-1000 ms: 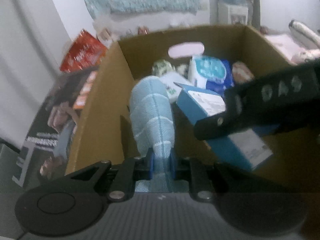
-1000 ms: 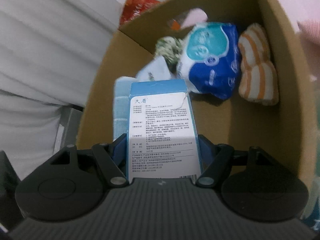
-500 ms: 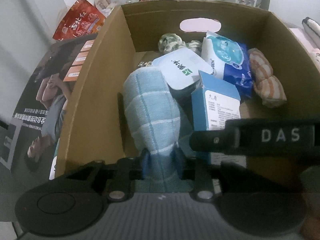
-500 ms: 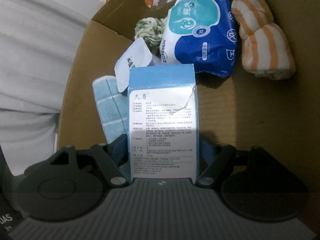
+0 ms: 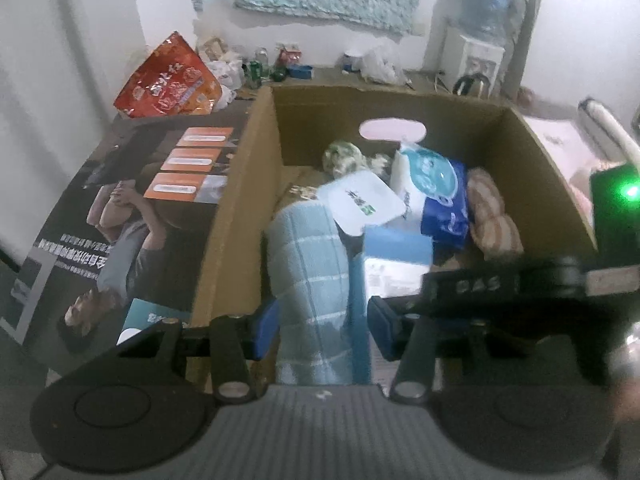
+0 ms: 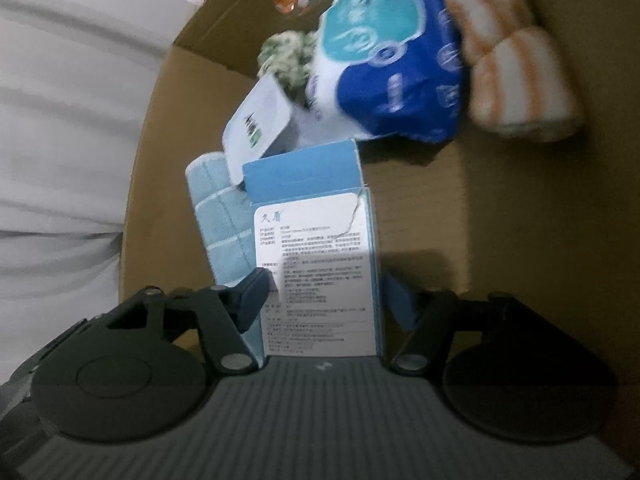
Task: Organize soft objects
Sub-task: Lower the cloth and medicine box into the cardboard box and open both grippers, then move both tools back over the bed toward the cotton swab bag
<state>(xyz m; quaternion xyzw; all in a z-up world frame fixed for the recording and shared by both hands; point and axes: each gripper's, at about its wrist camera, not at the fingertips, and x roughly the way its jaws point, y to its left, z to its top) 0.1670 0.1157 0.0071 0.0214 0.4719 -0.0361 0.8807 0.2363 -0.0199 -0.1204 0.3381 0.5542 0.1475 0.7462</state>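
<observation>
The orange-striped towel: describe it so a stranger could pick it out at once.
Start at the open cardboard box and look inside along its right wall. There, beside the blue and white tissue pack, lies the rolled orange-striped towel. It is the only orange and white thing in the box; the other towel is pale blue with a white check.

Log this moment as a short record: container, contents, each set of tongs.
container: cardboard box
contents: blue checked towel, blue carton, blue wipes pack, orange striped cloth, white pouch
left tongs: just opened, pads clear of the towel between them
right tongs: just narrowed around the carton; contact unclear
</observation>
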